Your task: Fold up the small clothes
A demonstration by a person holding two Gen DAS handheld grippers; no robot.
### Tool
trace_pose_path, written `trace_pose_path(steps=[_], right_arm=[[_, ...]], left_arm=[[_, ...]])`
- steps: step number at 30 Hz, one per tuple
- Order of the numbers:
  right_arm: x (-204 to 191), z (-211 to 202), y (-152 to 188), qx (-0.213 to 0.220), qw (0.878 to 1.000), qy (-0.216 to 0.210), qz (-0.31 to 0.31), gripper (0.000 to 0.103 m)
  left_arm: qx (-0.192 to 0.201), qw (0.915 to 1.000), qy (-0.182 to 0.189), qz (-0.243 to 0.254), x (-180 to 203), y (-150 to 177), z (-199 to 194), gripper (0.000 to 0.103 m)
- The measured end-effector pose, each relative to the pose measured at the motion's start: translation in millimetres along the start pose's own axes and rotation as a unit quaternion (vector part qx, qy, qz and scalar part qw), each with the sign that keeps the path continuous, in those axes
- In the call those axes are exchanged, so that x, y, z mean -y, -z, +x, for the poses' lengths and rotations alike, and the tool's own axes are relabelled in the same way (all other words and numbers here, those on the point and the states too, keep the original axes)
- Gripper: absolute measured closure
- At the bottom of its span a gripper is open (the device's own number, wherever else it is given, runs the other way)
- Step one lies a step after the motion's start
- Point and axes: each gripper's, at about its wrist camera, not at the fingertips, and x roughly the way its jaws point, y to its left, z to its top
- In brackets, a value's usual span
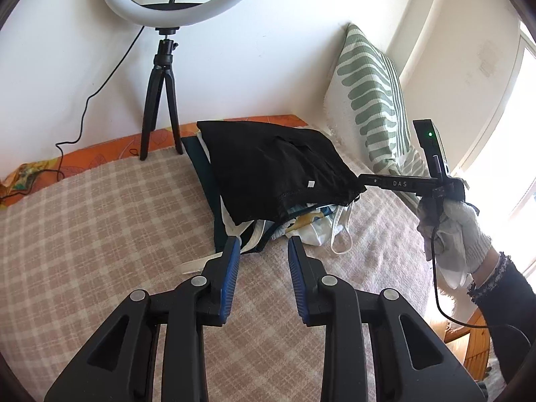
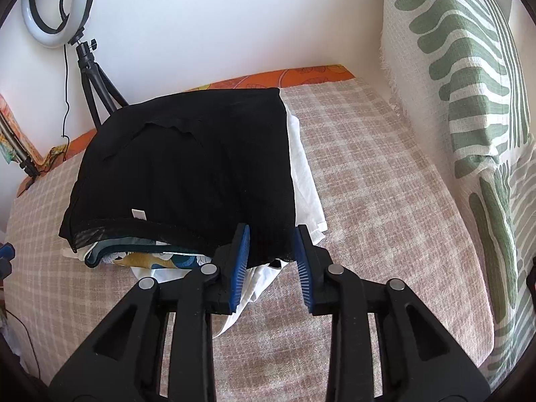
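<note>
Black garment is lying folded atop the pile on the blanket. Right gripper is standing spread around its corner, possibly touching. Left gripper is hovering spread. Fabric is looking soft, light; the hem corner is offering the best hold.

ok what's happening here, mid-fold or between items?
Looks like between steps. A person holds a gripper in each hand over a bed covered with a beige checked blanket. A folded black garment sits on top of a stack of folded clothes. The right gripper is open, its blue-padded fingers straddling the black garment's near corner but not closed on it. The left gripper is open and empty, short of the stack.
</note>
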Motion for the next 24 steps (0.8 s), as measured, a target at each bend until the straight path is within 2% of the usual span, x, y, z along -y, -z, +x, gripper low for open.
trace_pose_path(steps=[1, 2, 6, 8, 9, 10, 11, 13, 16, 18, 22, 24], right_arm=[[-1.6, -7.7, 1.6, 0.008, 1.0, -0.003, 0.002, 0.063], [-4.8, -14.4, 1.9, 0.017, 1.0, -0.004, 0.003, 0.06], [-16.1, -40.9, 7.8, 0.039, 0.999, 0.004, 0.01, 0.059], [-22.6, -55.7, 13.0, 0.052, 0.999, 0.006, 0.016, 0.059], [-26.5, -63.5, 15.0, 0.059, 0.998, 0.008, 0.015, 0.059], [-30.3, -74.1, 19.3, 0.066, 0.998, 0.011, 0.015, 0.057], [-33.9, -82.8, 22.9, 0.074, 0.997, 0.013, 0.014, 0.045], [-45.6, -101.1, 28.9, 0.094, 0.995, 0.023, 0.004, 0.035], [-62.1, -125.1, 39.3, 0.116, 0.993, 0.034, -0.007, 0.035], [-71.7, -139.1, 47.2, 0.13, 0.991, 0.038, -0.003, 0.034], [-91.2, -164.0, 65.0, 0.169, 0.985, 0.033, 0.013, 0.018], [-99.6, -171.8, 72.9, 0.18, 0.983, 0.027, 0.021, 0.015]], left_arm=[[0.007, 0.9999, -0.005, 0.006, 3.5, 1.5, -6.3, 0.051], [0.018, 0.9997, -0.011, 0.014, 7.1, 3.2, -13.2, 0.043], [0.041, 0.9986, -0.021, 0.026, 16.5, 9.7, -38.3, 0.041], [0.048, 0.9983, -0.025, 0.022, 18.3, 13.5, -50.3, 0.034], [0.051, 0.9981, -0.027, 0.02, 19.0, 15.5, -56.2, 0.033], [0.054, 0.9979, -0.031, 0.019, 19.0, 17.4, -61.8, 0.033], [0.055, 0.9977, -0.034, 0.018, 19.0, 19.2, -67.2, 0.033], [0.061, 0.9971, -0.041, 0.019, 19.2, 23.6, -78.5, 0.032], [0.075, 0.9954, -0.053, 0.028, 20.4, 31.7, -95.6, 0.031], [0.082, 0.994, -0.062, 0.037, 22.1, 37.1, -106.1, 0.025], [0.096, 0.9904, -0.082, 0.057, 26.1, 50.5, -126.2, 0.023], [0.099, 0.9887, -0.093, 0.063, 27.2, 56.9, -134.5, 0.023]])
